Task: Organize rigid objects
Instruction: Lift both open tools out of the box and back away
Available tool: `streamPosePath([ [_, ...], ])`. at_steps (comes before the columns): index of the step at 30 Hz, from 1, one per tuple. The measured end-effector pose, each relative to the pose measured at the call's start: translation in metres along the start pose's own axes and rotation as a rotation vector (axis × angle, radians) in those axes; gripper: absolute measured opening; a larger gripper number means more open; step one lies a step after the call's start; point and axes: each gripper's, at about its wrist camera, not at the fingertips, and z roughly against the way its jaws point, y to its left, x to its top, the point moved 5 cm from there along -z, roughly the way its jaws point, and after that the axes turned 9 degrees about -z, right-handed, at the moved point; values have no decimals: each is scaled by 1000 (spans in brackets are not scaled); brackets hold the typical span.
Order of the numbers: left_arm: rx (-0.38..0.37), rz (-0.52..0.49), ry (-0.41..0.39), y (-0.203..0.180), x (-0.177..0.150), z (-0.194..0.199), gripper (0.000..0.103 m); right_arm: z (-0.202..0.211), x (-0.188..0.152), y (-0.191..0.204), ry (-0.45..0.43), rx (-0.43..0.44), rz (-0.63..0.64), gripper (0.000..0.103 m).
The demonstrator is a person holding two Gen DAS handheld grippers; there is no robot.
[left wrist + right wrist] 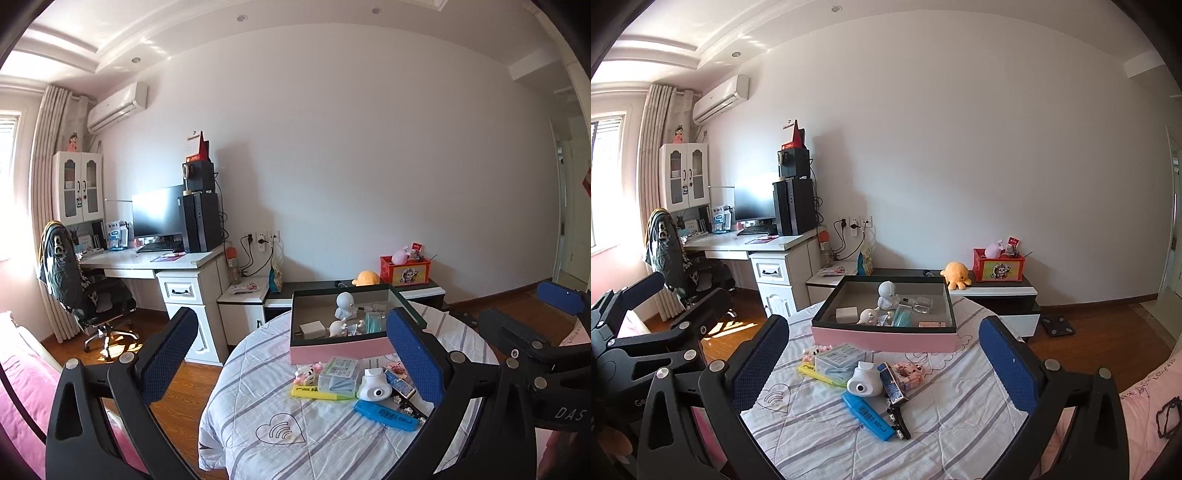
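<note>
A pink box (340,347) (882,339) with a dark rim stands on the round, striped-cloth table (295,443) (960,406). It holds a white robot figure (886,293), a white charger cube (846,314) and other small items. In front of it lie a white camera-like device (373,386) (862,380), a blue highlighter (386,415) (866,415), a yellow highlighter (820,373), a clear case (838,360), a pink brick toy (908,373) and a black clip (895,421). My left gripper (291,314) and right gripper (883,320) hover above the near side of the table, both open and empty.
A desk with a computer (177,254) and an office chair (92,295) stand at the left wall. Behind the table, a low cabinet (997,291) carries an orange plush and a red box. Pink bedding (22,387) lies at the near left, wood floor around.
</note>
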Motion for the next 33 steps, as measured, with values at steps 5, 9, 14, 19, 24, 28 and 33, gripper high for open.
streamPosePath([
  [5, 0, 11, -14, 2, 1, 10, 103, 15, 1, 4, -18, 0, 10, 103],
  [9, -2, 11, -17, 2, 0, 12, 103, 20, 1, 5, -22, -6, 14, 103],
  [14, 1, 9, -25, 1, -3, 13, 103, 20, 1, 6, -25, -7, 14, 103],
  [19, -13, 10, -10, -1, -5, 5, 103, 17, 2, 4, -17, -18, 17, 103],
  [24, -31, 10, 25, -5, -13, -12, 103, 5, -1, 2, 12, -31, 17, 103],
  [28, -39, 5, 67, -8, -24, -31, 103, -13, -9, -3, 50, -42, 15, 103],
  [33, -94, 9, 160, -15, -51, -66, 103, -43, -24, -9, 114, -49, 15, 103],
])
